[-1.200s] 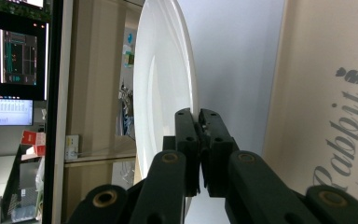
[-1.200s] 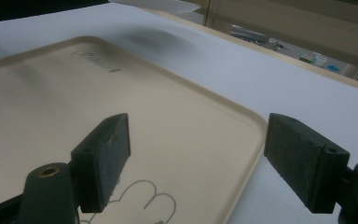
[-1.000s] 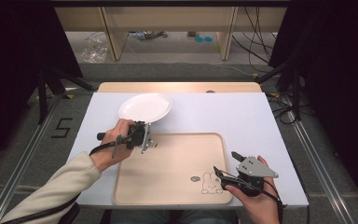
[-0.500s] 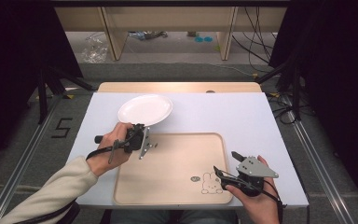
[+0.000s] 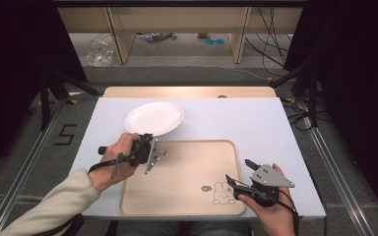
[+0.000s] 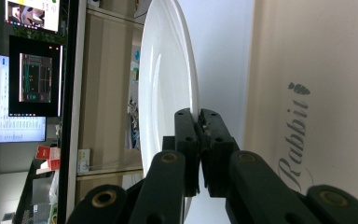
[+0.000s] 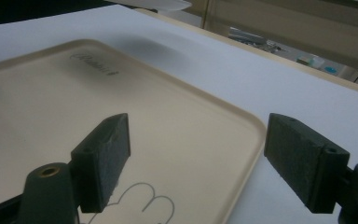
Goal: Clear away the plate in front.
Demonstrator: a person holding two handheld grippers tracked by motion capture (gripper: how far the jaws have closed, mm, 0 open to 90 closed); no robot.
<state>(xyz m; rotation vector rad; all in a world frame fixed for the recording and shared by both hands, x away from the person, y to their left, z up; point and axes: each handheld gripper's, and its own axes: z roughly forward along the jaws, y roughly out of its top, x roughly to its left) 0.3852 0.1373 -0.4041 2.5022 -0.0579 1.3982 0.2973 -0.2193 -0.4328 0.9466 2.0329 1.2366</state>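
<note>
Your left gripper (image 5: 145,142), left of centre in the high view, clamps the near rim of a white plate (image 5: 153,118); in the left gripper view its two black jaws stand pressed together on the plate's thin edge (image 6: 196,122). The plate sits in the upper left part of the white table (image 5: 256,123), just beyond the far left corner of the beige tray (image 5: 177,182), and whether it is lifted clear of the table or resting on it cannot be told.

Your right gripper (image 5: 236,172), at the lower right of the high view, hovers over the tray's near right corner beside the printed rabbit (image 5: 223,193), its jaws wide apart and empty, as the right gripper view confirms with the tray's rim (image 7: 256,128) showing between them.

The risks lie in that narrow grip. You hold a broad, smooth plate by one point on its rim, so its weight probably levers against the pads; a quick swing or a tilt could let it pivot or slide out. If you carry it low toward the tray, its far edge may catch the tray's raised lip. The free gripper is well apart from the plate and cannot steady it from there.
</note>
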